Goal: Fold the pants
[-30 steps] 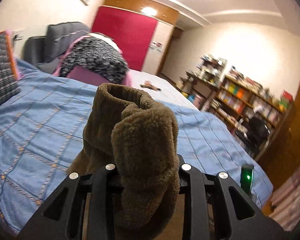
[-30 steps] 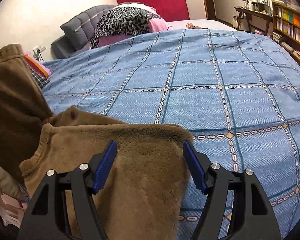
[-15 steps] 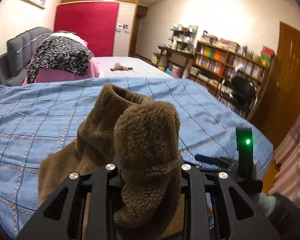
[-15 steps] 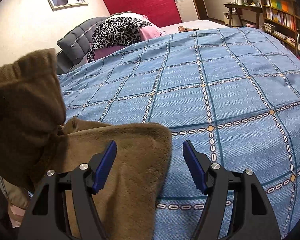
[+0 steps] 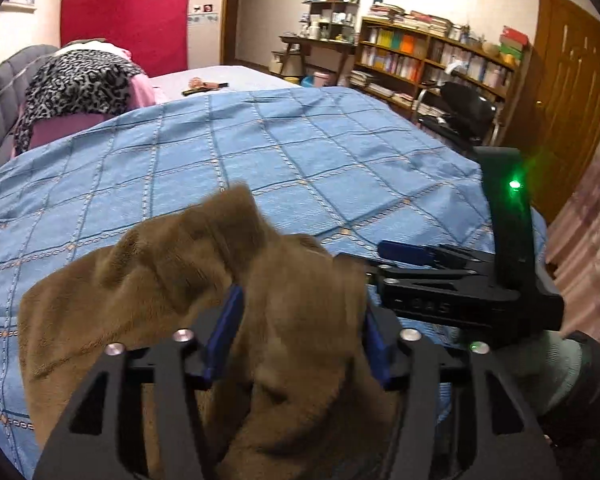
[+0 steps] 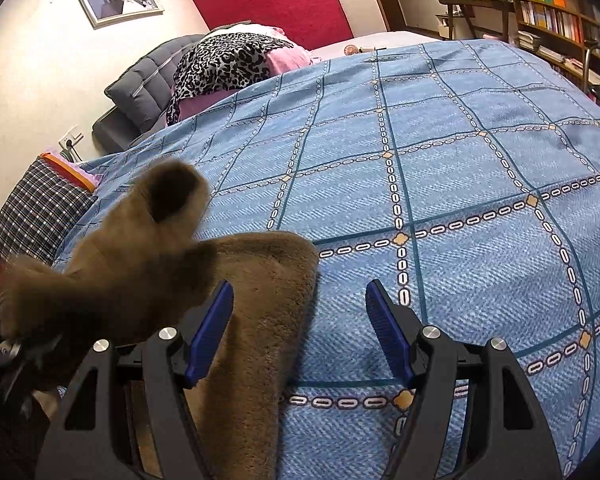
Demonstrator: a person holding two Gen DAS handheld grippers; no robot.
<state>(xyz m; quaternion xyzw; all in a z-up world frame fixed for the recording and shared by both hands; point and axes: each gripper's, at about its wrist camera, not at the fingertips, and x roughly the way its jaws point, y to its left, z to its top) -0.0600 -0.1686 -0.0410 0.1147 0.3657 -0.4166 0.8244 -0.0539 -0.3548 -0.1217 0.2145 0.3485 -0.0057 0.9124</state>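
Note:
The brown fleece pants lie on the blue checked bedspread at its near edge. My left gripper has its jaws spread apart, with a bunch of the pants lying loose and blurred between the blue pads. In the right wrist view the pants lie under the left side of my right gripper, which is open and holds nothing. A raised fold of the pants hangs at the left. The right gripper's body also shows in the left wrist view.
A leopard-print garment on pink bedding lies by the grey headboard at the far end. A plaid cushion sits at the left bed edge. Bookshelves and a black chair stand beyond the right side.
My left gripper has opened; the pants bunch it held shut now sits loose between spread jaws and is dropping. The pants edge has shifted left under my right gripper.

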